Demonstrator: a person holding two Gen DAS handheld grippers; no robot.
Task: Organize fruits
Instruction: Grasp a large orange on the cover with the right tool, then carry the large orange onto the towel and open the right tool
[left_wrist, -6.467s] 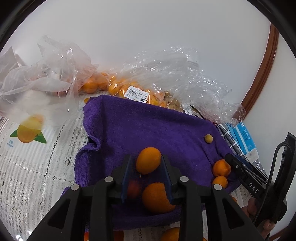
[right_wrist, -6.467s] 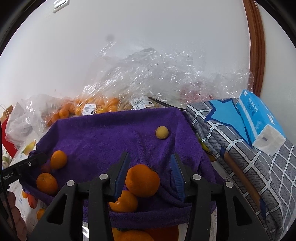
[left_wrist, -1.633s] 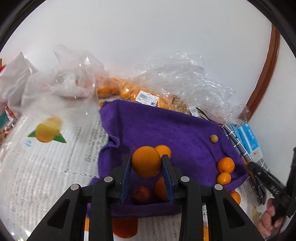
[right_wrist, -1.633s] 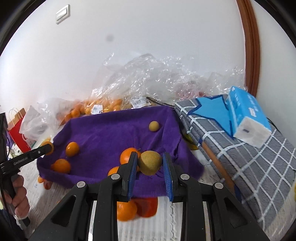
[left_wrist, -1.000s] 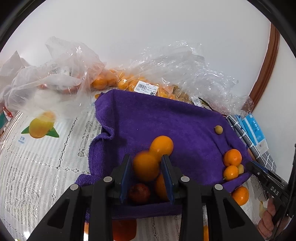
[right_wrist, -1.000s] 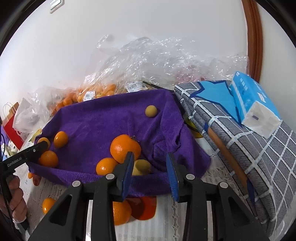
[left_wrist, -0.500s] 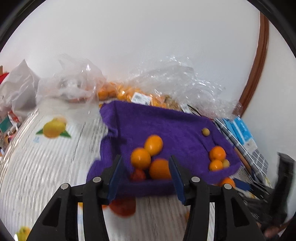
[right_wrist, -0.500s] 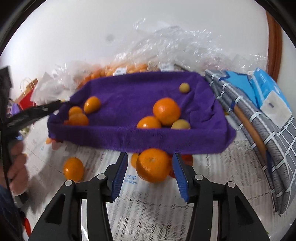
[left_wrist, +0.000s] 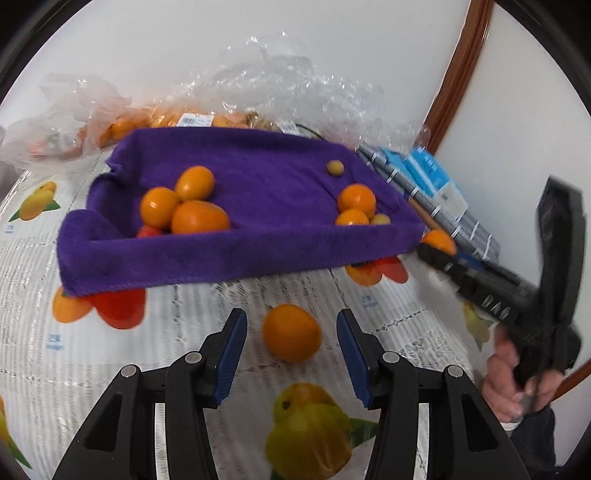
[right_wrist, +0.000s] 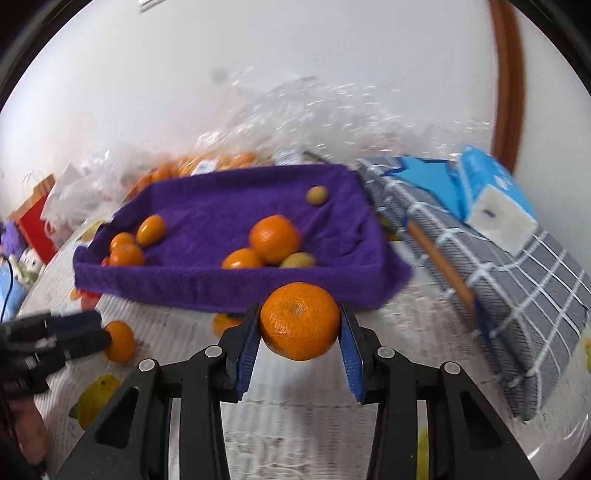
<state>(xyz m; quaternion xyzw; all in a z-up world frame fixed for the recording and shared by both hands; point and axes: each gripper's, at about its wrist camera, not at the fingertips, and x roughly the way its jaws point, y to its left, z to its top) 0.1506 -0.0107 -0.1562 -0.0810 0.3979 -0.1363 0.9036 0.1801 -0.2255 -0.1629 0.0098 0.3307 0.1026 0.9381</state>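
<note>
A purple towel (left_wrist: 258, 251) (right_wrist: 207, 284) lies shaped like a tray and holds several oranges and small yellow fruits. My left gripper (left_wrist: 291, 350) is open, with a loose orange (left_wrist: 291, 332) on the tablecloth between its fingers. That orange also shows in the right wrist view (right_wrist: 120, 339), at the left gripper's tips. My right gripper (right_wrist: 299, 332) is shut on a mandarin (right_wrist: 299, 325) in front of the towel's near edge. In the left wrist view, the right gripper (left_wrist: 432, 253) holds that mandarin (left_wrist: 437, 240) by the towel's right corner.
Clear plastic bags of oranges (left_wrist: 207, 118) (right_wrist: 207, 162) lie behind the towel against the white wall. A grey checked cloth with a blue tissue pack (right_wrist: 491, 199) lies to the right. The tablecloth (left_wrist: 184, 306) has printed fruit pictures. A red bag (right_wrist: 33, 218) stands far left.
Both grippers have pulled back from the towel toward the table's front. The left gripper now straddles a loose orange. The right gripper has closed on the mandarin it straddled.
</note>
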